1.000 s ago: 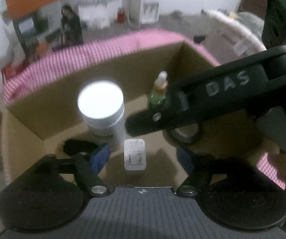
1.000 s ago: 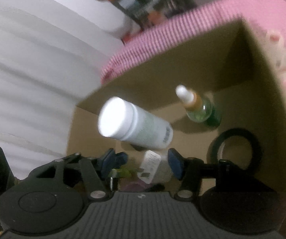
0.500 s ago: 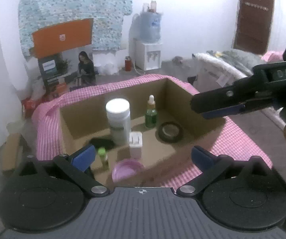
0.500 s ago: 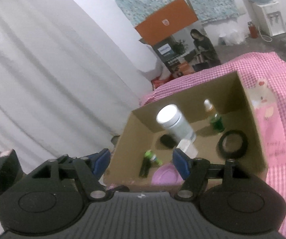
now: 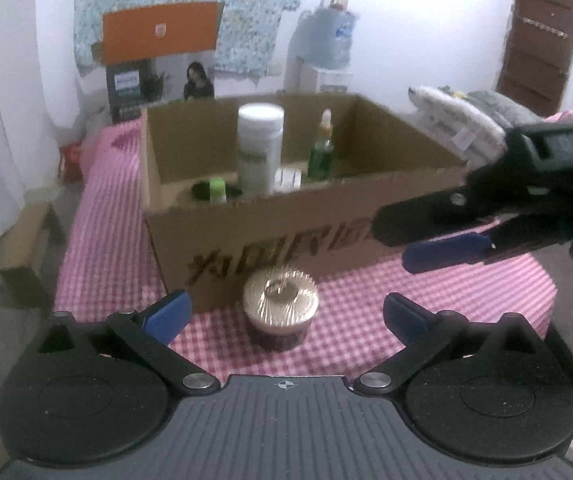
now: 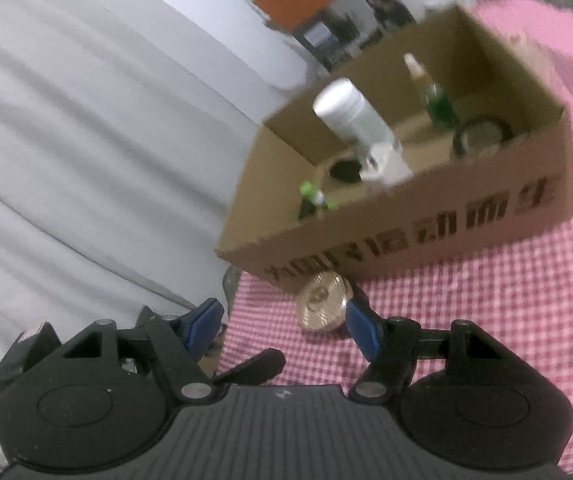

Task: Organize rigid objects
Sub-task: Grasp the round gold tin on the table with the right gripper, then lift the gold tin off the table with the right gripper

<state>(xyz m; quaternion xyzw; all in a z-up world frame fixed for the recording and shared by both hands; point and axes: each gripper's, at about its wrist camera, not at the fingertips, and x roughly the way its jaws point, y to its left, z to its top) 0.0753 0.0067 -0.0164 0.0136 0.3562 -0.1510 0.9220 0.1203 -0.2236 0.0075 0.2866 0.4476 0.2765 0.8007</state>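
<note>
A cardboard box stands on a pink checked cloth. Inside it are a white bottle, a green dropper bottle, a white charger, a small green-capped bottle and a black tape ring. A gold-lidded jar stands on the cloth in front of the box. My left gripper is open and empty, with the jar between its fingers. My right gripper is open and empty; it also shows in the left wrist view, hovering right of the jar.
The pink checked cloth covers a low table with its edge at the left. White curtains hang at the left. A small cardboard box sits on the floor beside the table. A water dispenser stands at the back wall.
Both grippers have pulled back out of the box and dropped low in front of it. The gold-lidded jar has come into view between the left gripper's fingers.
</note>
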